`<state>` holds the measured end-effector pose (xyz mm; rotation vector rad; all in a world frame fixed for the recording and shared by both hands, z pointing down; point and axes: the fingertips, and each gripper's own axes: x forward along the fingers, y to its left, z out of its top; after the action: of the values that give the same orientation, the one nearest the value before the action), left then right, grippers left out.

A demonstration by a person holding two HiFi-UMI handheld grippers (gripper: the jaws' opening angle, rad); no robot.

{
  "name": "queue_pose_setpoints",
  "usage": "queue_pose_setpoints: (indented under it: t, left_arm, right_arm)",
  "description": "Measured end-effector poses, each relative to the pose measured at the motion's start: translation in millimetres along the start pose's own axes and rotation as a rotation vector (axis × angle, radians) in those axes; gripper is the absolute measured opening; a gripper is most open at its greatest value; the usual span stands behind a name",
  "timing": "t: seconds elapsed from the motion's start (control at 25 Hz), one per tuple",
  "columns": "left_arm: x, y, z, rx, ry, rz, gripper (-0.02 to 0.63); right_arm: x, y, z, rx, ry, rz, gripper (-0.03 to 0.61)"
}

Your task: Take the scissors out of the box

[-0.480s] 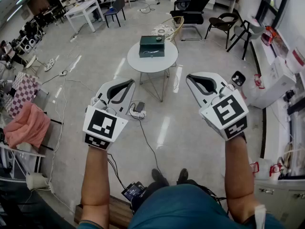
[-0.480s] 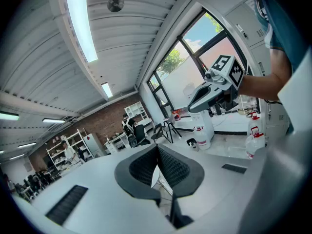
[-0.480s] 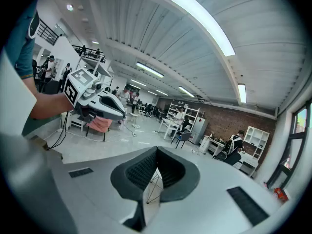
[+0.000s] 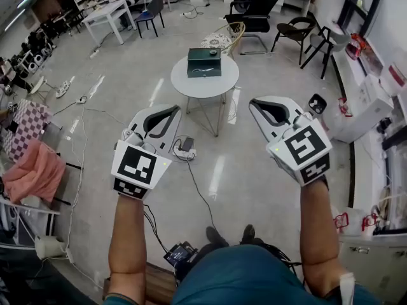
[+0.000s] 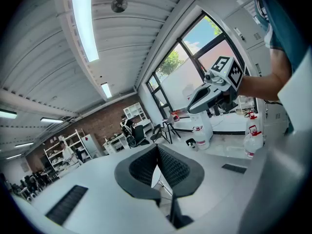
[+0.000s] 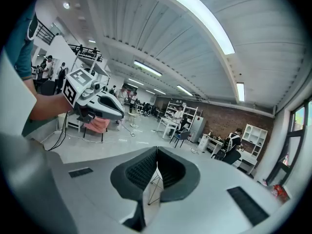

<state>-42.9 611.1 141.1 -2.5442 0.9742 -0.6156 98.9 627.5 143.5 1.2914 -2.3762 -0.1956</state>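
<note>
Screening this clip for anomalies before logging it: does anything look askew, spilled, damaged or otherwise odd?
Nothing stands out. The box sits flat on the round table, with nothing spilled around it. The left tool and right tool have their jaws together, hold nothing, and are well short of the table. Only a cable trails loose across the floor.

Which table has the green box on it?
The round white table in the middle: the dark green box sits on it. The rectangular table stands far left.
</note>
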Motion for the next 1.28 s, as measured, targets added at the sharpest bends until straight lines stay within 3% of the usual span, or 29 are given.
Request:
queue_pose_setpoints:
  t: [0.56, 1.28]
  left_arm:
    - [1, 68, -51, -0.022, 0.002, -0.017, 0.018]
    - [164, 148, -64, -0.069, 0.115, 0.09, 0.018]
  right_arm:
    - [85, 5, 29, 0.03, -0.017, -0.017, 0.038]
    - [233, -150, -2, 0.026, -0.056, 0.135, 0.038]
